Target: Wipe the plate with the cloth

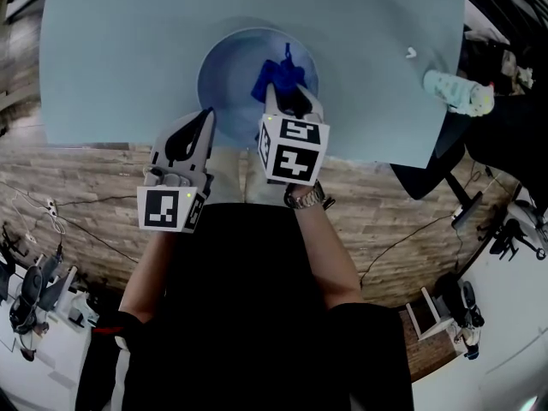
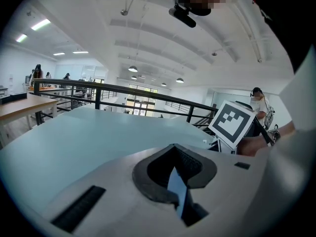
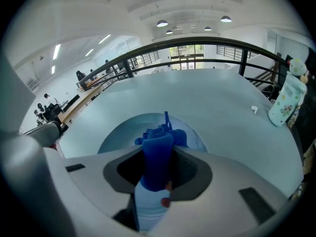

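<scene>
On pale blue table (image 1: 128, 58), plate (image 1: 227, 71) w/ cloth (image 1: 278, 77); black railing (image 3: 207, 39) behind.

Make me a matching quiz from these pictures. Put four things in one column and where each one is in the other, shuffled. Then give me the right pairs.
Things:
1. cloth
2. plate
3. patterned pouch
4. small white object

Places:
A. at the right edge of the table
B. pinched between the jaws of the right gripper, over the plate
C. lying loose on the table, between plate and pouch
D. on the table near its front edge, with its rim in the jaws of the left gripper

Pairs: 1-B, 2-D, 3-A, 4-C
</scene>
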A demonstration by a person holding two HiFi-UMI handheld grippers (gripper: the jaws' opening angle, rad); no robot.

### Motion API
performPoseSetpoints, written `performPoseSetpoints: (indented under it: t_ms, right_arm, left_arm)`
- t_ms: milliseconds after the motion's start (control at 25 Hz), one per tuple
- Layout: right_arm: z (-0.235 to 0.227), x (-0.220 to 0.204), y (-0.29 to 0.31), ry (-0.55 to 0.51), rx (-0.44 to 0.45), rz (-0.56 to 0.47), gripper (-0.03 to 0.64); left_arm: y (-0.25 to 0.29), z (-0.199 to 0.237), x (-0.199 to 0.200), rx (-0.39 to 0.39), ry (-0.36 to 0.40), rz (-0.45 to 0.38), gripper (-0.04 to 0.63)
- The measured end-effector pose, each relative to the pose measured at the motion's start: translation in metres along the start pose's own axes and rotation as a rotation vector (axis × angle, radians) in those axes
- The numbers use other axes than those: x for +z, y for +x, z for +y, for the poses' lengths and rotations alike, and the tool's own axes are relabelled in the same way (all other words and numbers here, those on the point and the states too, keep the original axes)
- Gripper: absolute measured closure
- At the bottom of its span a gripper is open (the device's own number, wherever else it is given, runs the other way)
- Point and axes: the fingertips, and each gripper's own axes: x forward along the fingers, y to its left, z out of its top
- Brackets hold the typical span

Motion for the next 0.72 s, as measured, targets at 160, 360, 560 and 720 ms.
performPoseSetpoints:
  t_ms: [160, 360, 560, 720]
  right_arm:
    - [0.018, -0.002, 0.0, -0.033, 0.035, 0.003, 0.499]
    - [0.048, -0.006, 0.003, -0.087, 0.089, 0.02, 0.499]
    - [0.075, -0.009, 0.011, -0.135, 0.138, 0.044, 0.499]
    - [0.091, -0.01, 0.018, -0.155, 0.165, 0.067, 0.499]
  left_arm:
    - [-0.008, 0.004, -0.003, 0.023, -0.008, -0.006, 0.595]
    - [-0.018, 0.014, -0.003, 0.056, -0.021, -0.018, 0.595]
    - [-0.025, 0.027, -0.004, 0.093, -0.037, -0.02, 0.595]
    - [-0.028, 0.036, -0.005, 0.12, -0.05, -0.022, 0.595]
